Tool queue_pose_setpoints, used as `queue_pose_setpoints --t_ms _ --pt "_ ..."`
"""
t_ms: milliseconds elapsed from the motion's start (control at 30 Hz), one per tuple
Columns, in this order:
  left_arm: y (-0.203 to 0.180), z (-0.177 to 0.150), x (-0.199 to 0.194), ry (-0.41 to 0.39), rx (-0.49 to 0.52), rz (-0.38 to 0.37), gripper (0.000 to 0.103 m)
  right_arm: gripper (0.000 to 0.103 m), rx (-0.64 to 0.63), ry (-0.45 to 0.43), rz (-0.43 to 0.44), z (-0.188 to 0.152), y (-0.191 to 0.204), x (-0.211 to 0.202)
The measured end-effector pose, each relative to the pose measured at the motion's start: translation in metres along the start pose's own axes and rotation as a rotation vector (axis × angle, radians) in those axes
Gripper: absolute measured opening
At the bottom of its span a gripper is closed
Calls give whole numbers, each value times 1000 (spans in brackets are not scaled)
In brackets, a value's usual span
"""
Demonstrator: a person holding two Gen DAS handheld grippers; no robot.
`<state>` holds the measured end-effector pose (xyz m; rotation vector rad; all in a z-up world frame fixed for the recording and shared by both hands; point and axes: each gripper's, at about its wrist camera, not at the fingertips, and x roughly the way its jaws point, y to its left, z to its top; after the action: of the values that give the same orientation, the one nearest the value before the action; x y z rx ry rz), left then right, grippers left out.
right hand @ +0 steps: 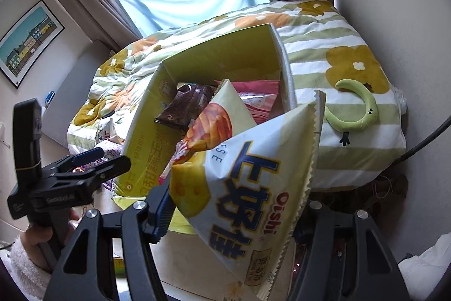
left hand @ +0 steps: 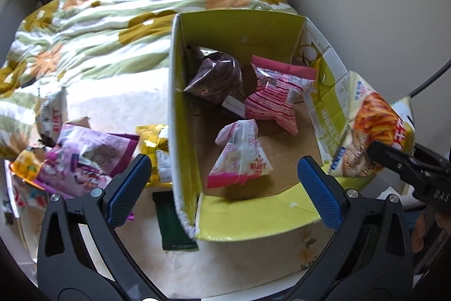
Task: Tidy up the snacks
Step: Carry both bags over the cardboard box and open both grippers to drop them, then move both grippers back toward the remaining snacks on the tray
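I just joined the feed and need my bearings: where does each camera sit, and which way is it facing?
Left wrist: on the left gripper, looking steeply down into the open yellow-green cardboard box; its open blue-padded fingers frame a small pink-and-white snack packet.
Right wrist: on the right gripper, facing the box and window; the large white Oishi chip bag it grips fills the view, and a hand in a fleecy sleeve shows.
Shared: box, floral quilt, chip bag, each other's gripper.

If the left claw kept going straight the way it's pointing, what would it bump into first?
Most likely the small pink-and-white snack packet lying on the floor of the open yellow-green box. The left claw stands open and empty above it; depth is hard to judge.
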<state>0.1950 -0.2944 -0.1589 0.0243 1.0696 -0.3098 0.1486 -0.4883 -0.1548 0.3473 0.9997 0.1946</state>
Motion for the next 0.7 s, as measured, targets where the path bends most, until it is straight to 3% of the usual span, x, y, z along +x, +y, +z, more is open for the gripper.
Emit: queue_pose_setpoints --t_ms 400,467,533,600,700 --pt "14 7 -23 -65 40 65 103 62 -7 54 8 36 27 49" --pt "18 10 -22 -59 35 65 103 68 22 42 11 37 25 55" --pt "22 12 -18 -47 31 55 103 94 52 44 2 36 22 61" --pt "23 12 -15 -36 35 43 103 101 70 38 -13 33 18 61" --pt "24 9 -7 -13 38 39 103 101 79 16 -32 25 13 54"
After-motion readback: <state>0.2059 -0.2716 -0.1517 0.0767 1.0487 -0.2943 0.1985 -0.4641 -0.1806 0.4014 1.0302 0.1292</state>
